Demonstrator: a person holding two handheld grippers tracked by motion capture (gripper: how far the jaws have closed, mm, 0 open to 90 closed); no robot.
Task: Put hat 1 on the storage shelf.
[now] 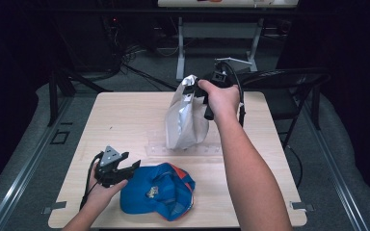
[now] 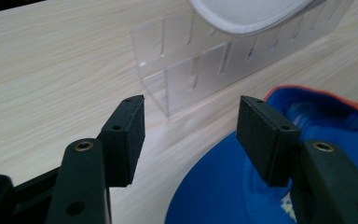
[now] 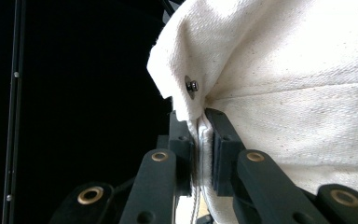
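A white cap (image 1: 185, 118) hangs above the far middle of the wooden table (image 1: 125, 115), its lower end at a clear plastic slotted rack (image 1: 183, 150). My right gripper (image 1: 200, 87) is shut on the cap's fabric edge (image 3: 298, 70), just below a metal snap (image 3: 192, 86); the pads of the right gripper (image 3: 203, 135) pinch the cloth. A blue cap (image 1: 161, 192) with an orange rim lies near the front edge. My left gripper (image 1: 132, 168) is at its left side, open, jaws over the blue cap's brim (image 2: 223, 196) and facing the rack (image 2: 191, 74). Nothing sits between the left gripper's (image 2: 191, 121) pads.
A black folding chair (image 1: 289, 82) stands behind the table's right rear corner. A white desk frame (image 1: 180, 48) and cables are on the floor beyond. The white cap's brim (image 2: 247, 14) hangs over the rack in the left gripper view.
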